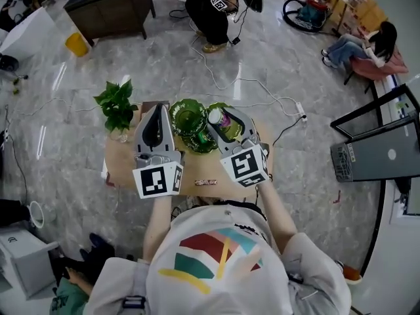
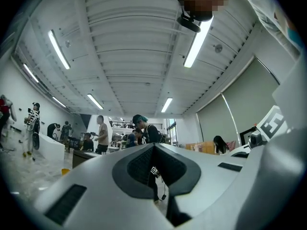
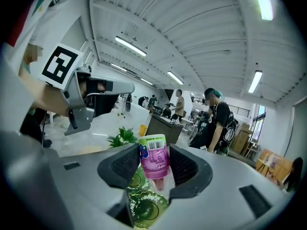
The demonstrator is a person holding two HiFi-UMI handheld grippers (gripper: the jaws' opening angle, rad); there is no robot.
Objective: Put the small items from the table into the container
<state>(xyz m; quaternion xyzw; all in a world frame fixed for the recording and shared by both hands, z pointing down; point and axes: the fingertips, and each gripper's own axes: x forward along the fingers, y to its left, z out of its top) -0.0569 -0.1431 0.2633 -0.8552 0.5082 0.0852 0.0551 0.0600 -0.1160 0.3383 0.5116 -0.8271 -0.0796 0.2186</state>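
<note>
A small purple bottle (image 3: 156,159) with a green-and-white label hangs upside down between the pads of my right gripper (image 3: 154,163), which is shut on it. It is held above a green glass dish (image 3: 144,207). In the head view the bottle (image 1: 216,117) and right gripper (image 1: 220,119) are over the green glass container (image 1: 189,126) at the far side of the small wooden table (image 1: 121,164). My left gripper (image 1: 157,113) is raised beside it, its jaws together and empty (image 2: 154,147). A small wrapped item (image 1: 205,182) lies near the table's front edge.
A potted plant (image 1: 118,107) stands at the table's far left corner. Cables run over the marble floor behind the table. A person in black (image 1: 213,8) stands beyond it, and a dark cabinet (image 1: 108,8) is at the far left.
</note>
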